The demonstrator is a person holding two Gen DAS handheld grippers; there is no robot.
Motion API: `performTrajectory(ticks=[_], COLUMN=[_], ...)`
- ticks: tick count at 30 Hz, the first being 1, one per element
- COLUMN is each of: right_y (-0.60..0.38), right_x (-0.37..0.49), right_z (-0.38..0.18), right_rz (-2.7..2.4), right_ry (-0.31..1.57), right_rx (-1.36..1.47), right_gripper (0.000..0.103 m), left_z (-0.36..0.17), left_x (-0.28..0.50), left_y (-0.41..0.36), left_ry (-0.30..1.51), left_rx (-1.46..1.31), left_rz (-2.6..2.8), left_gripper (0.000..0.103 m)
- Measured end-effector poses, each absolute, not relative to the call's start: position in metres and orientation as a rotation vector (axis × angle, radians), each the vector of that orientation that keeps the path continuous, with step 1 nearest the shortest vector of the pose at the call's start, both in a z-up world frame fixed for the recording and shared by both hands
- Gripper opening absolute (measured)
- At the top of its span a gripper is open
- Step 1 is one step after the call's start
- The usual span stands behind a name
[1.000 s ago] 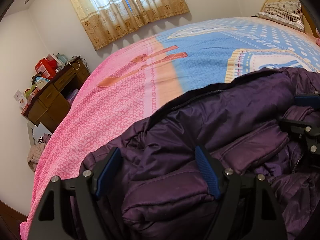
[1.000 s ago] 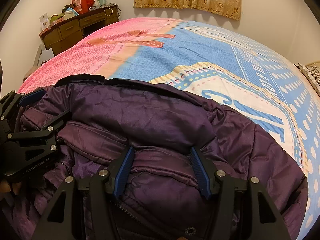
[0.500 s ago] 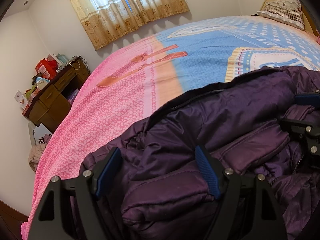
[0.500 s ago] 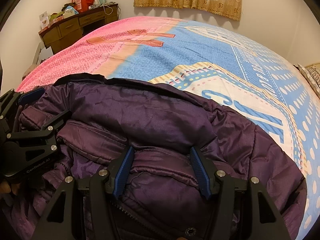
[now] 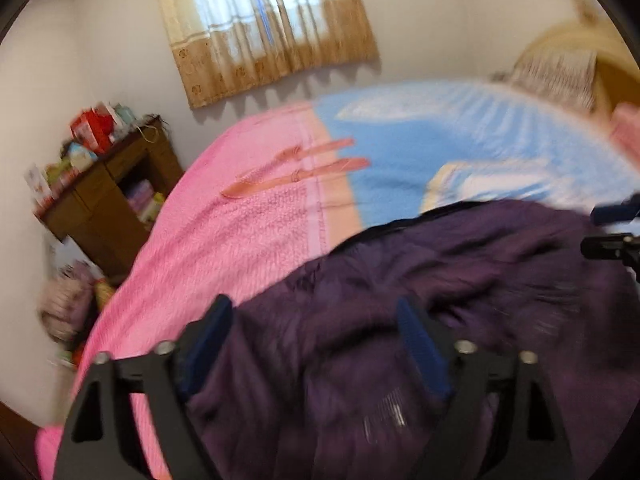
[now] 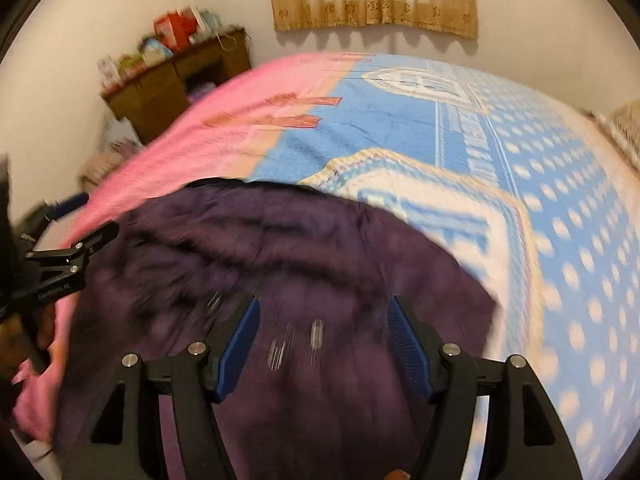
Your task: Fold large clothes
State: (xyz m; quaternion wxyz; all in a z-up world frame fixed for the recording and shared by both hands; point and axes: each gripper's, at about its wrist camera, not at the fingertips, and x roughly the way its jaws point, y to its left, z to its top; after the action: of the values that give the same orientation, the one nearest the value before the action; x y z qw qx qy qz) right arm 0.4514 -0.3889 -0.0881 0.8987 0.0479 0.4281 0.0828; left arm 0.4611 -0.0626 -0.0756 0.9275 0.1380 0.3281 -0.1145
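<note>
A dark purple padded jacket [image 5: 460, 280] lies bunched on the near part of the bed, seen also in the right wrist view [image 6: 280, 248]. My left gripper [image 5: 314, 320] hovers above its left part with jaws opening; the blue pads [image 5: 208, 336] stand wide and press on nothing. My right gripper [image 6: 324, 320] hovers above the jacket's right part, jaws likewise opening and clear of the fabric. Each gripper shows at the edge of the other's view: the right gripper [image 5: 612, 232], and the left gripper [image 6: 68, 256]. Both pictures are motion-blurred.
The pink and blue bedspread [image 6: 460, 128] stretches beyond the jacket. A cluttered wooden desk [image 5: 104, 200] stands by the bed's far left corner, with a bag on the floor below it. A curtain [image 5: 264, 28] hangs on the back wall. A pillow [image 5: 560, 76] lies far right.
Both grippers let go of the jacket folds they had between their pads, widened their jaws and rose back from the bed. The jacket now lies lower and flatter.
</note>
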Motion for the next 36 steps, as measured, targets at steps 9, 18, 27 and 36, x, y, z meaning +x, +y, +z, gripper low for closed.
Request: performTrajectory(ticks=[9, 18, 27, 36], right_y=[-0.422, -0.421, -0.400, -0.403], right_x=[0.198, 0.085, 0.098, 0.062], right_z=[-0.087, -0.161, -0.199, -0.188], right_rz=[0.314, 0.316, 0.273, 0.304], right_ry=[0.983, 1.033, 0.856, 0.795], right_rx=[0.101, 0.307, 0.464, 0.565], right_gripper=[0.078, 0.078, 0.048, 0.025], left_z=[-0.116, -0.163, -0.192, -0.172], left_x=[0.259, 0.159, 0.163, 0.141], left_y=[0.049, 0.067, 0.044, 0.046], left_ry=[0.770, 0.860, 0.844, 0.828], left_rx=[0.204, -0.011, -0.013, -0.005], left_rz=[-0.308, -0.381, -0.382, -0.458], left_gripper=[0.098, 0.098, 0.079, 0.030])
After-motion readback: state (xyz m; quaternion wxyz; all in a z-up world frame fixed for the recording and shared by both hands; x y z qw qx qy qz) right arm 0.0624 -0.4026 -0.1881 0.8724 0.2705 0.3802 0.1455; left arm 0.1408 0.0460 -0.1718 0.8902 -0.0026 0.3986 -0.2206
